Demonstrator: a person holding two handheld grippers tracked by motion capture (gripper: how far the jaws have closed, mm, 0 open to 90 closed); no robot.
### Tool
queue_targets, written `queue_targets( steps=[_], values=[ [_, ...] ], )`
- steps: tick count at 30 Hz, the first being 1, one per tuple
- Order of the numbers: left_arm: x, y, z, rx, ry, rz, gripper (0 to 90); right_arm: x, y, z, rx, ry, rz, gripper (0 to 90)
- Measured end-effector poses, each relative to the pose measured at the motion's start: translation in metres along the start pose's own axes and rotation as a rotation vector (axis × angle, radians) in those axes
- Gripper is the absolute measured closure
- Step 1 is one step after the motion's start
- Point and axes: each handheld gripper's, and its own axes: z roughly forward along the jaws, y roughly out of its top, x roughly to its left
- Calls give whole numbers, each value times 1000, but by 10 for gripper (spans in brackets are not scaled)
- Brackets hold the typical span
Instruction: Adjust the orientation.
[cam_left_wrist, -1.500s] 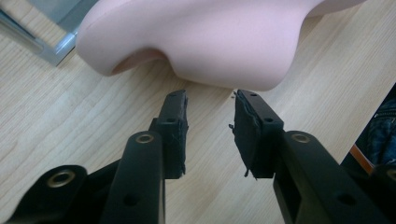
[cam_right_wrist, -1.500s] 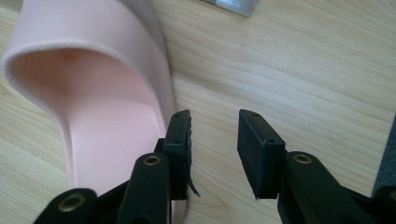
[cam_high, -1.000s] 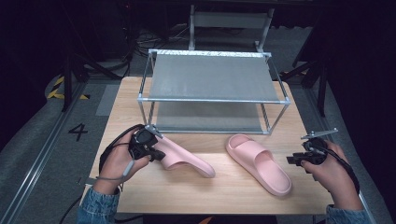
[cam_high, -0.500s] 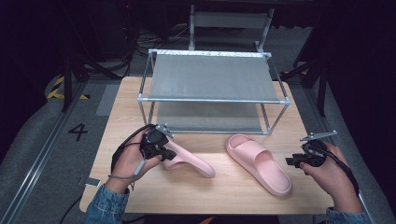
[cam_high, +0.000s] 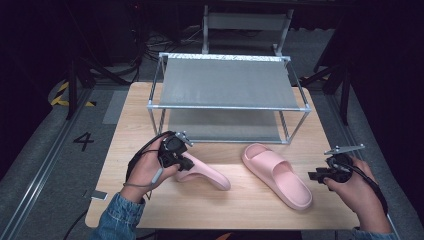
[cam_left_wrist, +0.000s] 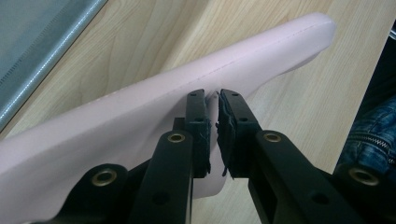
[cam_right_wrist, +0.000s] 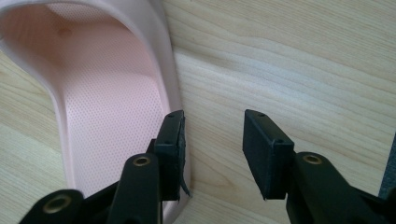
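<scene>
Left hand-held gripper sits at the heel end of the left pink slipper, at about 7 o'clock on the tabletop. In the left gripper view its jaws stand almost together with a thin slit between the pads, tips against the slipper's pale edge; they have just been opening a little, and I cannot tell whether the pads still pinch that edge. This slipper lies tilted on its side, toe toward 4 o'clock.

Right hand-held gripper rests at about 4 o'clock, just beside the right pink slipper (sole down, opening up). Its jaws gape, having just opened further: one pad is at the slipper's outer rim, the other over bare wood, nothing clamped.

Metal-framed shelf rack stands at 12 o'clock, behind both slippers.
</scene>
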Motion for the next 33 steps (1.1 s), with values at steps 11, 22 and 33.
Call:
queue_targets(
  steps=[11,22,33],
  values=[
    [1,10,0,-99,36,2,726,1,-8,-3,-10,-8,19,583],
    [-4,20,-3,-311,121,60,407,0,-14,-7,-22,-9,23,564],
    [-8,23,7,-255,88,73,425,3,-13,-2,-19,-6,5,552]
  ],
)
